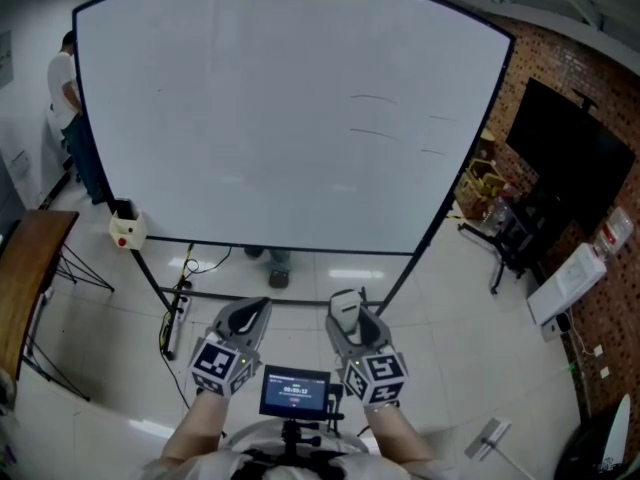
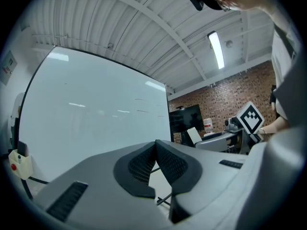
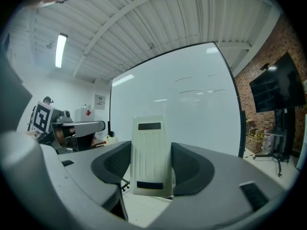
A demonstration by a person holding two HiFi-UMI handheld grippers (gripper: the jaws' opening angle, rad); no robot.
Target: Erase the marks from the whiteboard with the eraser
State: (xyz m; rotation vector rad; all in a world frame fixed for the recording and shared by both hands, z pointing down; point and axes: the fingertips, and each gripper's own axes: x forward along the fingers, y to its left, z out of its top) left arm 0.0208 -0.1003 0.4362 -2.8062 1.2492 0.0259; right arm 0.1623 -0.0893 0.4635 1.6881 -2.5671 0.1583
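While the person stands a few steps back from the whiteboard (image 1: 250, 118), both tools are held low, below its bottom edge and well apart from its surface. The right gripper (image 1: 352, 318) is clamped on the eraser (image 3: 150, 147), one jaw pressed to each of its long sides. The left gripper (image 2: 156, 162) has its jaws closed against each other with nothing between them. The marks (image 1: 372, 98) are a few thin short strokes in the right half of the whiteboard, toward its top, with the rest of the surface looking clean. The eraser is a pale flat block, and its long axis runs out along the jaws, so its free end points up and forward at the whiteboard. A broad face with two dark bars faces back toward the person. I cannot tell from here which face carries the wiping pad. To my eye the step in hand is the approach. To do it well, the person should step in and raise the right arm toward the strokes. The wrist should then turn so a broad face, not the narrow end, lies flat on the whiteboard. Firm, even pressure and long overlapping passes across each stroke should clear them without smearing.
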